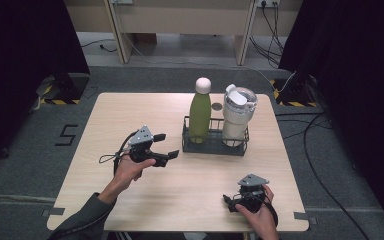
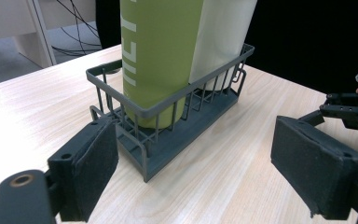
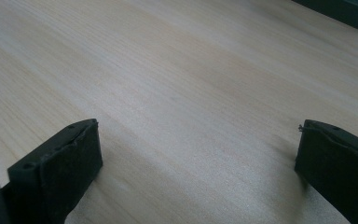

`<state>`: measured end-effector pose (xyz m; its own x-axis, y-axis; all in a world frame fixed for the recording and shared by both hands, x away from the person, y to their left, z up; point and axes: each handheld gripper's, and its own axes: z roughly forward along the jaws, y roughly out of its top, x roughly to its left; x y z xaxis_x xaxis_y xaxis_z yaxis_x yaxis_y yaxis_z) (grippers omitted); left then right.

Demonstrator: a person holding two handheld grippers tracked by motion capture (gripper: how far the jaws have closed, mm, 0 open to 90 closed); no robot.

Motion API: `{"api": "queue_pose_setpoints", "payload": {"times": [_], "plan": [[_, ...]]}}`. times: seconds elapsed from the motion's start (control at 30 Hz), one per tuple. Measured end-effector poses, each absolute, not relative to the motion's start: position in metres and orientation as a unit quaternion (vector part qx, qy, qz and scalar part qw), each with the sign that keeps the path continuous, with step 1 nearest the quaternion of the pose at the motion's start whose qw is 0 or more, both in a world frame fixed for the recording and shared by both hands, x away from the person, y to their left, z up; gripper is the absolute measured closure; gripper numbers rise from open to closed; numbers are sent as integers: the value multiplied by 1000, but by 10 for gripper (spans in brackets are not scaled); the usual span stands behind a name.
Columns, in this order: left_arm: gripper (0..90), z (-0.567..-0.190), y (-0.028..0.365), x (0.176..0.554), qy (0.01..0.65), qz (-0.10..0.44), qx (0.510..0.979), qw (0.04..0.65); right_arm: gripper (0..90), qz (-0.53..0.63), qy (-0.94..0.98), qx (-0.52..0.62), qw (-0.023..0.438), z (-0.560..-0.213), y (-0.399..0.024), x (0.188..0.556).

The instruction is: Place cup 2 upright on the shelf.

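Note:
A dark grey wire basket (image 1: 214, 148) stands on the far middle of the wooden table (image 1: 190, 185). It holds an upright green bottle (image 1: 200, 116) with a white cap and, to its right, a white tumbler (image 1: 237, 120) with a lid. My left gripper (image 1: 165, 145) hovers just left of the basket, pointing at it, open and holding nothing. In the left gripper view, the basket (image 2: 168, 100), green bottle (image 2: 161, 56) and tumbler (image 2: 221, 37) sit just beyond the left gripper (image 2: 196, 163). My right gripper (image 1: 231, 202) rests near the front right edge, open; its jaws (image 3: 198, 154) frame bare wood.
A small dark round spot (image 1: 216, 106) lies on the table behind the basket. Black curtains hang at both sides, and cables (image 1: 315, 150) trail on the floor right of the table. The right gripper (image 2: 349, 109) shows at the right of the left gripper view.

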<state>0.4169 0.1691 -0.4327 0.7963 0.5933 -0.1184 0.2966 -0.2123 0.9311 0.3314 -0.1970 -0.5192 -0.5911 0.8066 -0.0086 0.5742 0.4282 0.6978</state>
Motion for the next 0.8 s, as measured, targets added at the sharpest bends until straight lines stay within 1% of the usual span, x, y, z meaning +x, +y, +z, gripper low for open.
{"api": "queue_pose_setpoints", "payload": {"times": [0.33,0.8], "plan": [[147,-444,176,407,290,127,771,552,5,334,827,418,173,-519,-197,332],[146,-466,196,395,313,128,771,539,5,334,827,418,173,-519,-196,332]]}}
